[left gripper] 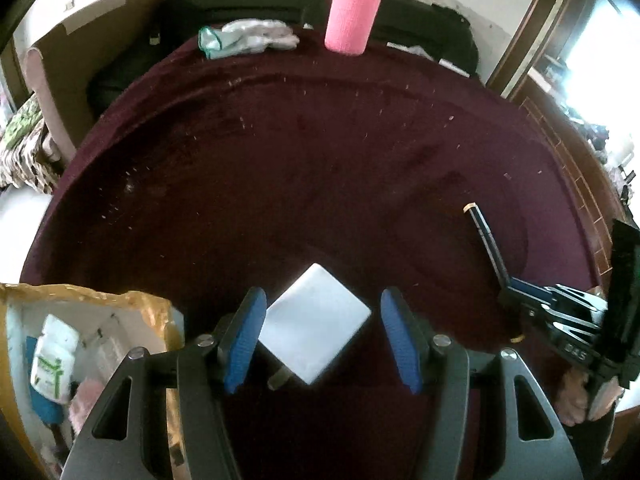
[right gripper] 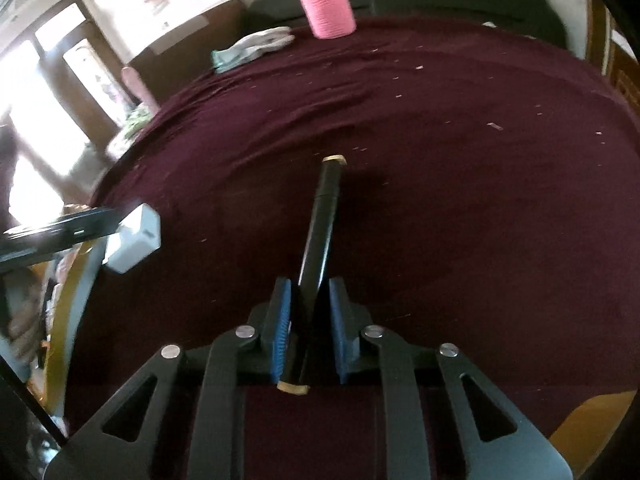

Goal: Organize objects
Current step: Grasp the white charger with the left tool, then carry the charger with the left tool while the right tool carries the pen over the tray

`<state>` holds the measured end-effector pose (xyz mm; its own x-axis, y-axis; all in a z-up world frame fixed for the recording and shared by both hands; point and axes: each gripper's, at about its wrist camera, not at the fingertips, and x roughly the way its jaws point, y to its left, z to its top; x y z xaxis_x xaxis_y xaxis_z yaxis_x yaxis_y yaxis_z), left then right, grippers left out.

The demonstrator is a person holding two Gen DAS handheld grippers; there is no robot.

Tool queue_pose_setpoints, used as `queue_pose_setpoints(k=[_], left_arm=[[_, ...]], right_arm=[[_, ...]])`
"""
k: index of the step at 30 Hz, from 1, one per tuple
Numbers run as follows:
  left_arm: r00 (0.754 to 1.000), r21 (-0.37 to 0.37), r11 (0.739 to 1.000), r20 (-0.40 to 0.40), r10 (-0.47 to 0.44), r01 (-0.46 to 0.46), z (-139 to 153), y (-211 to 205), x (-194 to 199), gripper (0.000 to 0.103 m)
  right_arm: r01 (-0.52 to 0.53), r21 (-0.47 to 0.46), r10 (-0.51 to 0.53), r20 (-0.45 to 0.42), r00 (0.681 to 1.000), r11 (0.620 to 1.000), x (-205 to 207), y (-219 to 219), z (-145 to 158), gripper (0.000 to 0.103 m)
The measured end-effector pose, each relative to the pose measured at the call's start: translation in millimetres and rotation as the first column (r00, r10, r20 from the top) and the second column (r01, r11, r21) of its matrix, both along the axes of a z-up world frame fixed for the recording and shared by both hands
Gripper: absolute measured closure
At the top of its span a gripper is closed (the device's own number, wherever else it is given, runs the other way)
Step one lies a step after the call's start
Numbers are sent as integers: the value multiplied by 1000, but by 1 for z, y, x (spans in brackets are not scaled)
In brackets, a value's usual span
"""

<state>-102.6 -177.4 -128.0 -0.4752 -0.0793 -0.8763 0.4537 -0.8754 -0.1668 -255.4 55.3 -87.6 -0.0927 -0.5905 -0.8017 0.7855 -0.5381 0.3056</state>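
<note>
The right gripper (right gripper: 310, 320) has its fingers clamped on a black pen (right gripper: 320, 232), gripped near its rear gold-tipped end so the long axis runs straight out ahead between the fingers, the far tip over the maroon counter (right gripper: 460, 208). The left gripper (left gripper: 322, 336) is open, its fingers straddling a white charger (left gripper: 316, 320) without touching it, probably readying a grasp.
</note>
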Motion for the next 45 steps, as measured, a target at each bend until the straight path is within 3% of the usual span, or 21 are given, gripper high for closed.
queue_pose_setpoints(k=[3,7,12,22,25,28,29,35,40,45], left_arm=[[1000,-22,1000,18,10,-10,-6,2,1,46],[1000,-34,999,27,-7,8,-6,10,2,42],[995,-132,989,83,-52,63,-9,25,1,42],[983,-210,969,158,-95,127,-17,41,-3,42],[985,-174,979,155,-80,107,-20,39,-1,42],[986,-174,982,161,-46,74,-20,36,0,56],[987,-151,987,154,-40,64,-20,33,0,57],[987,-114,993,160,-8,26,-17,42,15,63],[985,-67,998,170,32,-21,-16,71,54,63],[987,-16,999,155,32,-30,-12,107,103,63]], right_arm=[[19,5,-18,-19,1000,1000,2,0,1,87],[57,-61,-56,11,998,997,-3,10,8,85],[79,-34,-78,27,997,996,-7,2,1,84],[84,-9,-84,17,996,996,-4,-5,-3,80],[84,-7,-84,16,996,996,-5,-5,-3,80],[88,-5,-88,11,996,996,-4,-5,-3,83],[90,-1,-90,5,996,996,-4,-6,-3,89],[72,13,-72,-7,997,997,1,-6,-3,91],[-1,-35,3,53,999,999,7,-6,-1,91],[-117,-22,118,38,992,993,32,-17,-4,91]])
